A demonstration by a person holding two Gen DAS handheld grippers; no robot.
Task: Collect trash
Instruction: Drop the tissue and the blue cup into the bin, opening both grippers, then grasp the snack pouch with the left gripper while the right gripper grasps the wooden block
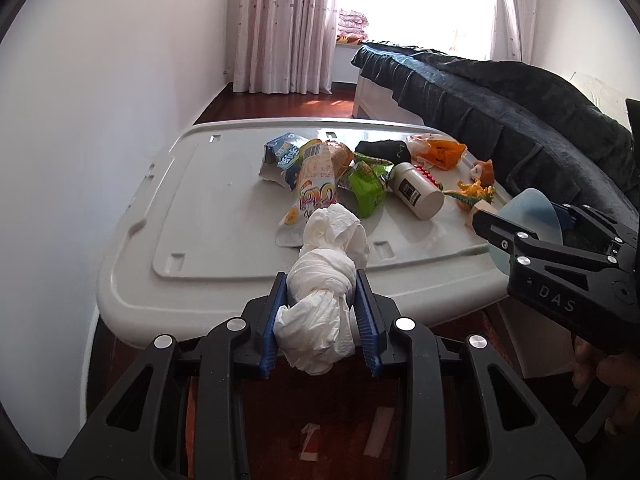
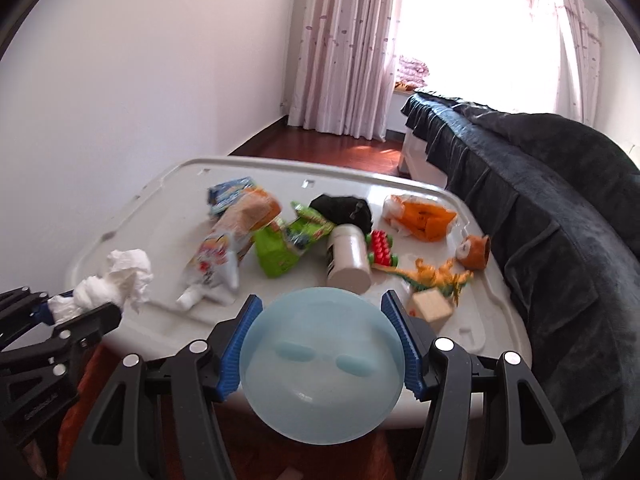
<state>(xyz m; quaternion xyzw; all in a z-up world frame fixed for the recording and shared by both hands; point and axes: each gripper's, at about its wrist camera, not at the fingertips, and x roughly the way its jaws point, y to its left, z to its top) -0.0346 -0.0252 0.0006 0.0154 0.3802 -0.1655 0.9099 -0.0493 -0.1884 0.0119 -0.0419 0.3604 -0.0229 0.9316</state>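
Two pieces of trash lifted off the bench

The left hand-held gripper [image 1: 320, 312] is clamped on a twisted, crumpled white tissue wad [image 1: 324, 280] at 6 o'clock; the right hand-held gripper [image 2: 322, 344] pinches a translucent pale-blue round lid [image 2: 320, 364] over the grey bench [image 2: 132, 224] edge.

On the grey tabletop [image 2: 120, 240]: one blue carton [image 2: 230, 196], one bread bag [image 2: 256, 210], one squeeze pouch [image 2: 212, 268], two green wrappers [image 2: 276, 254], one white jar [image 2: 348, 260], one black cloth [image 2: 344, 208], one orange wrapper [image 2: 424, 218], one red brick [image 2: 380, 248], one toy dinosaur [image 2: 436, 276], one wooden block [image 2: 432, 306], one fox figure [image 2: 474, 252]. Held clear of it: one tissue wad [image 1: 324, 300], one blue lid [image 2: 322, 364].
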